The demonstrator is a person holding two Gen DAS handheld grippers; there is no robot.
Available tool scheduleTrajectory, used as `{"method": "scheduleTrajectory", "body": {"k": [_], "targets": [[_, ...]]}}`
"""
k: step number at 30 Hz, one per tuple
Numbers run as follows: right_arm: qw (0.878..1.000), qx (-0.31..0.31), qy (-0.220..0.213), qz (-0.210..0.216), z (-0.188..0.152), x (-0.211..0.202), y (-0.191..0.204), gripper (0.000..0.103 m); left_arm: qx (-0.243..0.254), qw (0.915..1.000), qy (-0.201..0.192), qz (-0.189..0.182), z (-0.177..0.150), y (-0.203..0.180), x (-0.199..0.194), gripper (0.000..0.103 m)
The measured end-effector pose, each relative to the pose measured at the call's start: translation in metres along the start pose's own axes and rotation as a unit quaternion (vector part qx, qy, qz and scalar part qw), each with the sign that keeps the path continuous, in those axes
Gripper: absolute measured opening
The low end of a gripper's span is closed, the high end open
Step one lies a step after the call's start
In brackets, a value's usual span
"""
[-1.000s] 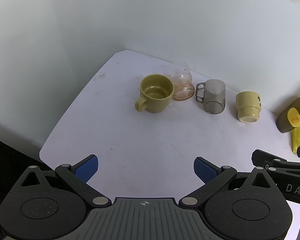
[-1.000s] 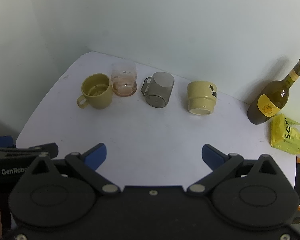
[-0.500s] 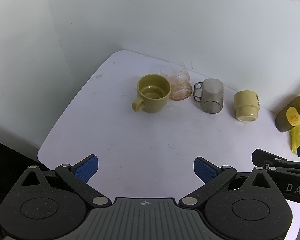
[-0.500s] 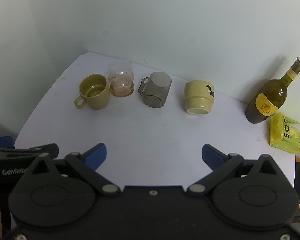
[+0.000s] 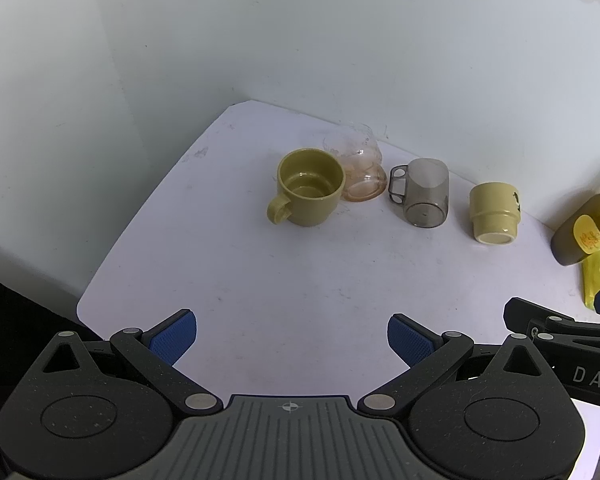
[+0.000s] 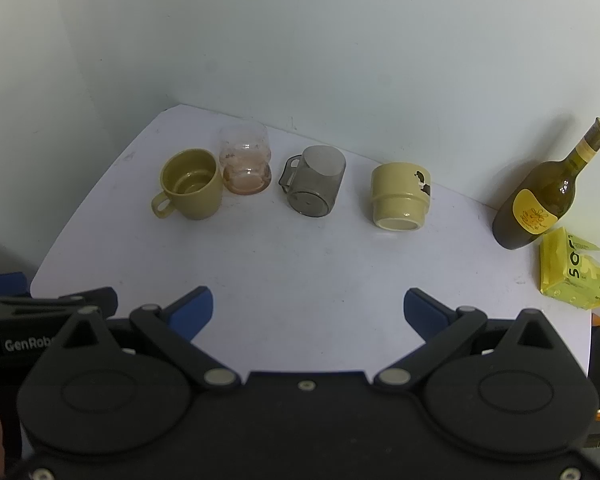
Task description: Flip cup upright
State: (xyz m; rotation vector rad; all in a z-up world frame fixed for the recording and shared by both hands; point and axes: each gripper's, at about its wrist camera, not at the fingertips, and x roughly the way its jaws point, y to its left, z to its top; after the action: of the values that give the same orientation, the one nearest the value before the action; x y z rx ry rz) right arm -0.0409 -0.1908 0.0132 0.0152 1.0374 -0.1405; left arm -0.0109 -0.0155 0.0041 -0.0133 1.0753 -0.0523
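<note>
"GenRob" marks the left gripper (image 6: 48, 344), "DAS" the right gripper (image 5: 592, 376).

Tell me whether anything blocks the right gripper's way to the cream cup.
Nothing visible does. The right gripper is open and hangs over bare table, with the cream cup ahead of it and slightly right. The grey mug stands apart to the cup's left, the bottle well to its right.

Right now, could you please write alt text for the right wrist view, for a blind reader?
An open right gripper hovers over a white table facing four cups in a row: an upright olive mug, a pink glass, a grey mug and a cream cup. A wine bottle and yellow packet stand right.
</note>
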Motion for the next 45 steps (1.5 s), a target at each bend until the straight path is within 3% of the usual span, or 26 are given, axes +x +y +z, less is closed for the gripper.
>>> {"method": "scheduleTrajectory", "body": {"k": [11,21,24,29,31,33,38,42,45], "targets": [[1.0,0.002,0.0,-0.003,0.0,0.0,0.0,0.103,-0.001,1.0,-0.001,-0.005,0.0,-0.002,0.0,0.103],[0.998,0.061,0.004,-0.03,-0.009,0.009,-0.045,0.103,0.015,0.9998,0.007,-0.01,0.002,-0.021,0.019,0.103],[0.997,0.066,-0.001,-0.036,-0.015,0.012,-0.059,0.103,0.028,0.9994,0.011,-0.018,0.004,-0.033,0.033,0.103],[0.997,0.058,-0.05,-0.024,-0.034,0.006,-0.088,0.103,0.067,0.9963,-0.015,-0.052,0.012,-0.063,0.067,0.101],[0.997,0.047,-0.06,-0.021,-0.038,0.006,-0.097,0.103,0.081,0.9956,-0.015,-0.046,0.015,-0.074,0.078,0.101],[0.997,0.052,-0.055,-0.015,-0.039,0.008,-0.11,0.103,0.096,0.9949,-0.025,-0.019,0.022,-0.096,0.099,0.1],[0.996,0.078,-0.037,-0.01,-0.044,0.016,-0.147,0.103,0.112,0.9927,-0.03,-0.032,0.036,-0.126,0.13,0.1],[0.996,0.09,-0.017,-0.013,-0.05,0.025,-0.174,0.103,0.131,0.9883,-0.062,-0.046,0.052,-0.159,0.166,0.101],[0.994,0.108,-0.004,-0.005,-0.055,0.03,-0.191,0.103,0.142,0.9875,-0.059,-0.034,0.063,-0.178,0.197,0.101]]}}
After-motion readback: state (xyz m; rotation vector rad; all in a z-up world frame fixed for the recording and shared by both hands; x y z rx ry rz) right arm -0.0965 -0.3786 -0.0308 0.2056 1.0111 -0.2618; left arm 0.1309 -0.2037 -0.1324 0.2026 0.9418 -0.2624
